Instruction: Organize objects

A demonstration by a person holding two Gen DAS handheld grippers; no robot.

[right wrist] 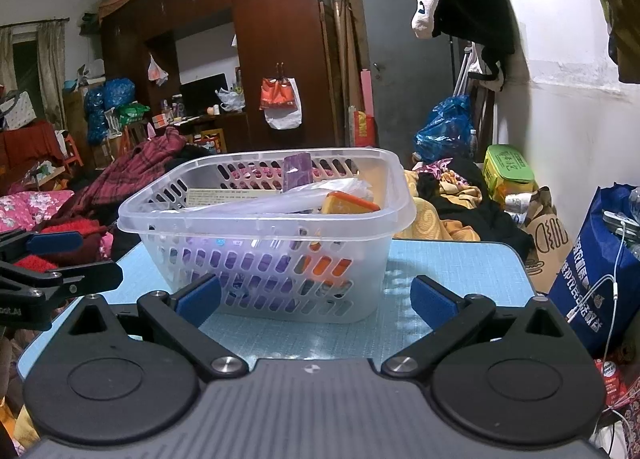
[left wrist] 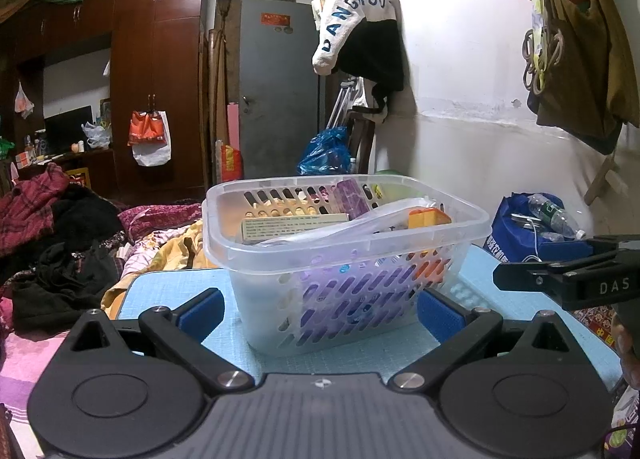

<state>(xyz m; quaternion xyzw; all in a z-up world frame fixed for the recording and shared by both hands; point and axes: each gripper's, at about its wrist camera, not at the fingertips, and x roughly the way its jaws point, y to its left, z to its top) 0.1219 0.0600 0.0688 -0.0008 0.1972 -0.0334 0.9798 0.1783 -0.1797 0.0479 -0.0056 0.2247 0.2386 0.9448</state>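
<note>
A clear plastic basket (left wrist: pixel 280 243) stands on a light blue table (left wrist: pixel 180 291). It holds a purple box (left wrist: pixel 352 195), an orange-yellow block (left wrist: pixel 428 217), a flat printed box (left wrist: pixel 288 225) and clear plastic wrapping. My left gripper (left wrist: pixel 320 315) is open and empty, with its blue pads on either side of the basket's near end. My right gripper (right wrist: pixel 316 299) is open and empty just in front of the basket (right wrist: pixel 256 227), which also shows the purple box (right wrist: pixel 298 173) and the orange block (right wrist: pixel 348 205). Each gripper shows at the edge of the other's view.
A bed with piled clothes (left wrist: pixel 60 227) lies left of the table. A blue bag with bottles (left wrist: pixel 536 227) stands at the right by the white wall. A green box (right wrist: pixel 508 167) and a paper bag (right wrist: pixel 548 239) sit beyond the table (right wrist: pixel 440 259).
</note>
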